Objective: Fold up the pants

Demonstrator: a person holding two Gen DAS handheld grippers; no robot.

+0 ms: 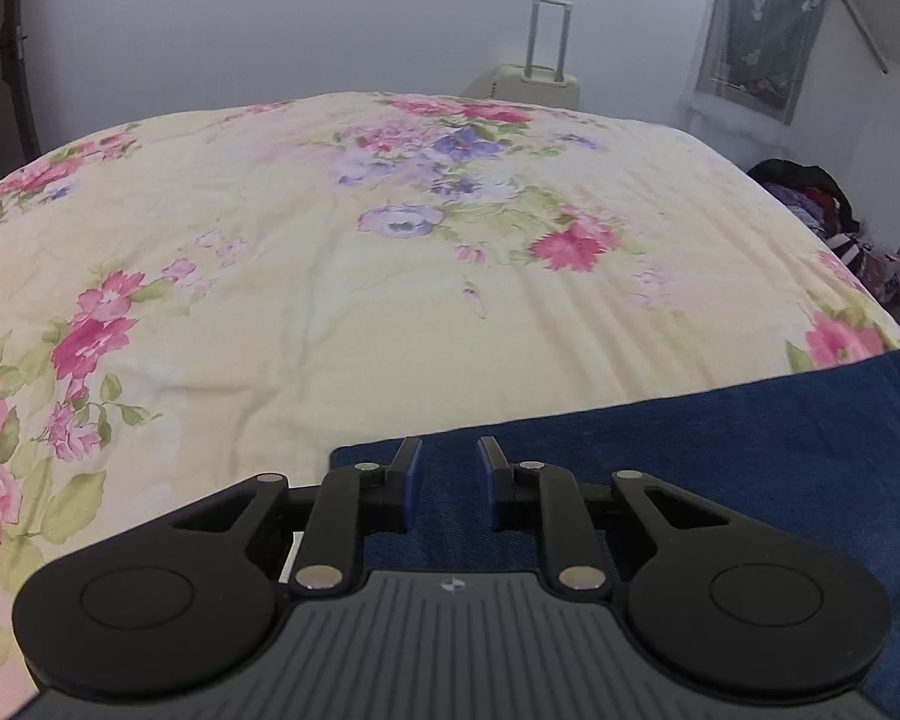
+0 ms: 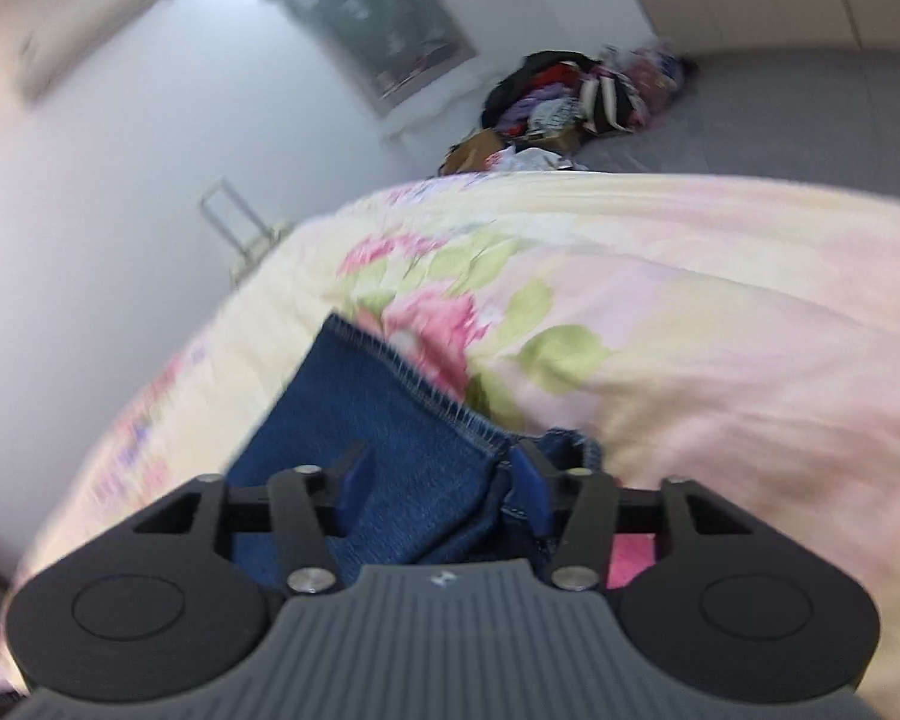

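We are partway through the fold, by our reading: the pants (image 1: 690, 468) lie flat on the flowered bedspread (image 1: 330, 276) as a smooth dark blue band, with a straight edge running just ahead of our left fingertips.

The left gripper (image 1: 449, 462) hovers over that band with its fingers a narrow way apart. Cloth shows in the gap and beneath both fingers, but the pads do not press on it, so we hold nothing there.

The right gripper (image 2: 444, 468) stands much wider. A stitched hem of the pants (image 2: 390, 420) runs out ahead of the fingers on a slant, and a bunched fold of denim sits close against the inner face of the right finger (image 2: 531, 480); the left finger stands clear of it. We judge this to be a release, though the view is blurred and we cannot tell whether the right finger touches the fold.

Next we need a fresh hold: each gripper at one corner of the near edge, closed on all layers together, then lifted evenly and carried over the far edge so the fold lands square.
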